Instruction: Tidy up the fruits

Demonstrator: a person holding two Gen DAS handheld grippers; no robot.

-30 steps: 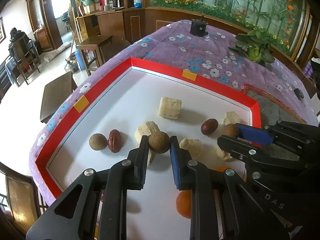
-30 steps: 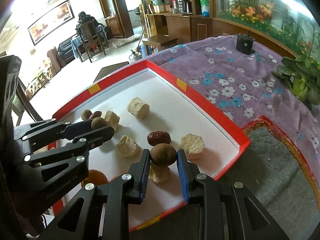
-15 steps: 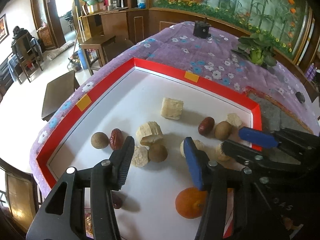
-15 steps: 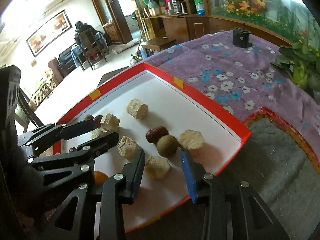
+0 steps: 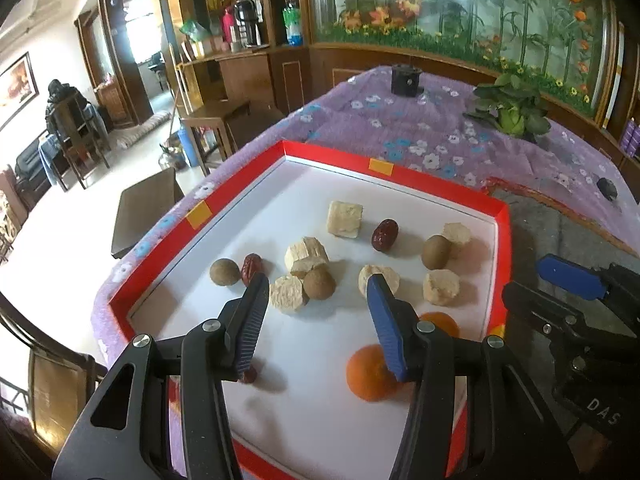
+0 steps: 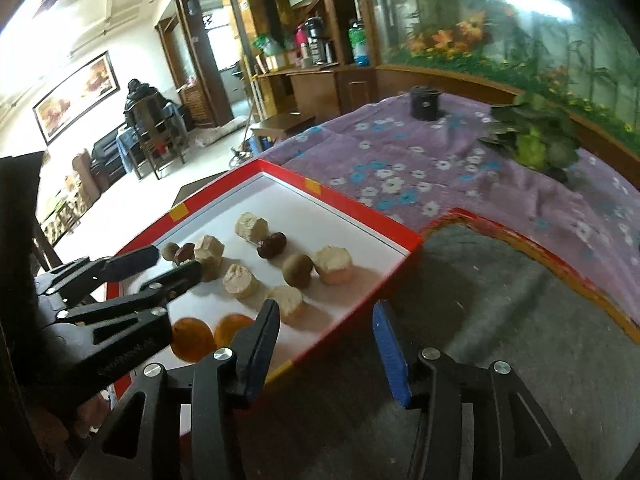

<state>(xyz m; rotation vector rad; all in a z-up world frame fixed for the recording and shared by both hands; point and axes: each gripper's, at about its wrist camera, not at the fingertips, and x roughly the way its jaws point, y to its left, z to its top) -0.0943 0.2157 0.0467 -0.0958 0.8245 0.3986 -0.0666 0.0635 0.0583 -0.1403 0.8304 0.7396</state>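
A red-rimmed white tray (image 5: 502, 240) holds several fruits: brown round fruits (image 5: 319, 285) (image 5: 436, 252) (image 5: 224, 272), red dates (image 5: 385, 234), pale chunks (image 5: 345, 218) and two oranges (image 5: 370, 374). My left gripper (image 5: 318, 290) is open and empty above the tray's near part, behind the middle brown fruit. My right gripper (image 6: 324, 320) is open and empty, over the tray's right edge (image 6: 360, 304) and the grey mat; it also shows in the left wrist view (image 5: 552, 280). The brown fruit (image 6: 298, 269) it let go lies beside a pale chunk (image 6: 334, 264).
The tray sits on a purple flowered cloth (image 5: 400, 128). A grey mat (image 6: 500, 300) lies right of the tray. A green plant (image 5: 510, 114) and a small black cylinder (image 5: 405, 80) stand farther back. The table drops off to the floor on the left.
Both grippers opened, each releasing a brown round fruit onto the tray, then drew back and up. The right gripper shifted right, off the tray edge.
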